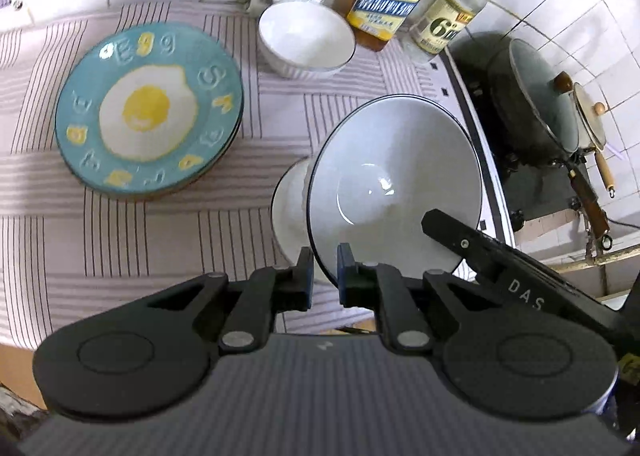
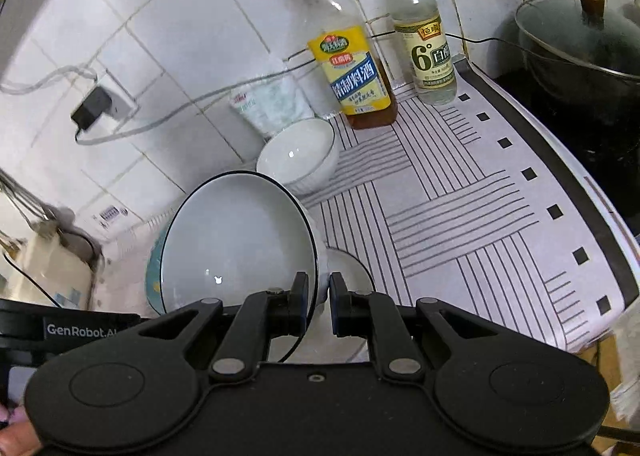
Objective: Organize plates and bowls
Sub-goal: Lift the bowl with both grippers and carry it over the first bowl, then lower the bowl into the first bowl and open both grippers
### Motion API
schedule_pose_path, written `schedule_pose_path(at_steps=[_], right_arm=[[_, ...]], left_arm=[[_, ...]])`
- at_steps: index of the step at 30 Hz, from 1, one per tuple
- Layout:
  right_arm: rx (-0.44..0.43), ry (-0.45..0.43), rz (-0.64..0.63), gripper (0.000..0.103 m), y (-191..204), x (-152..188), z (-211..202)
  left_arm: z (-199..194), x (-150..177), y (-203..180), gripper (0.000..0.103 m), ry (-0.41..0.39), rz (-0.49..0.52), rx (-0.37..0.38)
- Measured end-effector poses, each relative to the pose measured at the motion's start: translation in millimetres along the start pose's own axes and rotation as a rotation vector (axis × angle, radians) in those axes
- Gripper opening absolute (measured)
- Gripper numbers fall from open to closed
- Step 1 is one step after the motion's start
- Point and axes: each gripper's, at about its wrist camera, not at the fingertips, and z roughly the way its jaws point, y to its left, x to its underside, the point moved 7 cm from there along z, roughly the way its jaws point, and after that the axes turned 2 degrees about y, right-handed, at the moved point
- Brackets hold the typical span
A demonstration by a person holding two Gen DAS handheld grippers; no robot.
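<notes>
We hold 1 white bowl [image 1: 396, 180] between us, lifted and tilted over the striped cloth [image 1: 168, 240]. Our left gripper [image 1: 324, 280] is clamped on its near rim, and our right gripper [image 2: 318, 304] is clamped on the rim at the opposite side. Just below the held bowl sits a second bowl [image 1: 290, 212], partly hidden. A third bowl [image 1: 306, 38] stands near the wall, beside 2 bottles [image 1: 390, 0]. The egg plates [image 1: 150, 112] lie stacked on the cloth, well apart from the bowls. A lidded pot [image 1: 536, 100] sits on the stove beyond the cloth.
</notes>
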Motion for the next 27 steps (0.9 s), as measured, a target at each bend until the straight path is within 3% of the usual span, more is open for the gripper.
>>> schedule_pose_path(at_steps=[8,16,27], right_arm=[[0.024,0.038,-0.002,0.014,-1.5,13.4,9.1],[0.077,0.055,-0.074,0.014,-1.6,10.7,23.6],[0.147,0.089,-0.197,0.013,-2.9,-0.5,49.5]], left_arm=[[18.2,17.8,14.2,0.011,0.061,-0.030,0.021],[34.8,8.4,11.1,0.011,0.084,0.007,-0.001],[55.8,1.4,9.3,0.020,0.168,-0.012,0.010]])
